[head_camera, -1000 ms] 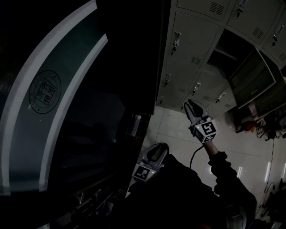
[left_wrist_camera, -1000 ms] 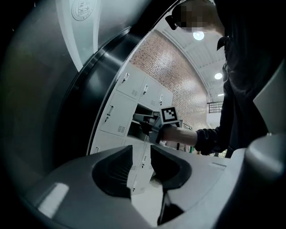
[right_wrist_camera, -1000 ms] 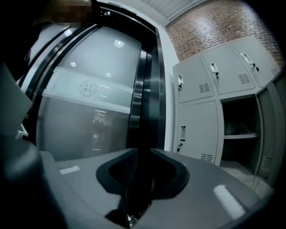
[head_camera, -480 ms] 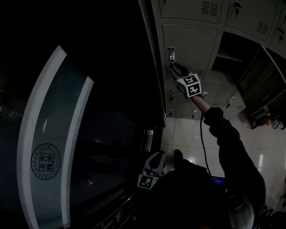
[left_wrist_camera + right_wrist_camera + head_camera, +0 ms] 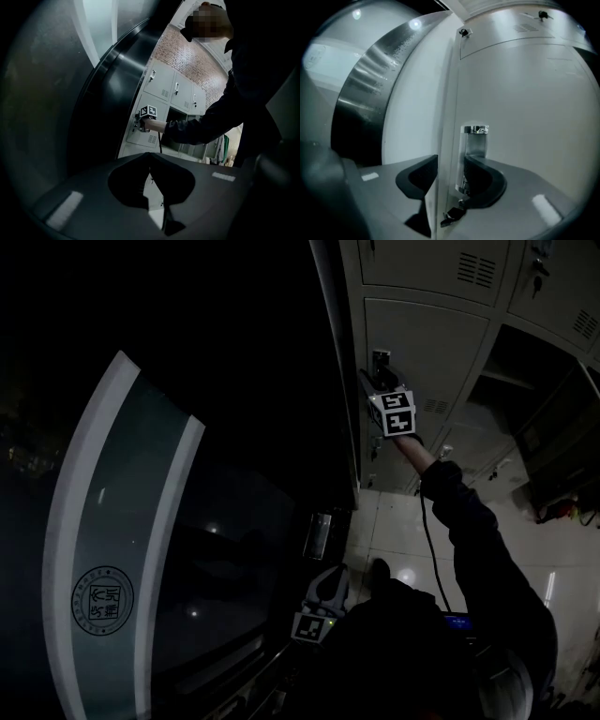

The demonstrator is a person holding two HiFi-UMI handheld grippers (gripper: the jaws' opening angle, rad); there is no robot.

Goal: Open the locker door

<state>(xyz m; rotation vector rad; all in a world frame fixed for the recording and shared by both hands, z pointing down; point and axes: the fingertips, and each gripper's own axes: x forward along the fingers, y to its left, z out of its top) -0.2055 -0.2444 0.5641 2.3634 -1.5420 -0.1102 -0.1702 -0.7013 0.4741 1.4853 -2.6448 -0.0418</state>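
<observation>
Grey steel locker door (image 5: 427,343), shut, beside the bank's left edge. Its chrome handle (image 5: 474,145) sits between the right tongs (image 5: 451,169), which are opening wide and not gripping. Closing off-centre, they could slip off. The left tongs (image 5: 150,161) are pinched together, empty.

a white cube (image 5: 394,414) printed with black square markers is seen at the wrist. just behind the cube a dark long sleeve (image 5: 478,540) is worn, and a thin black cable (image 5: 427,545) is seen below it. well below the cube, the left gripper (image 5: 330,577) is shown with a pale rounded shell, dark curved jaws and a second marker block (image 5: 309,626).
</observation>
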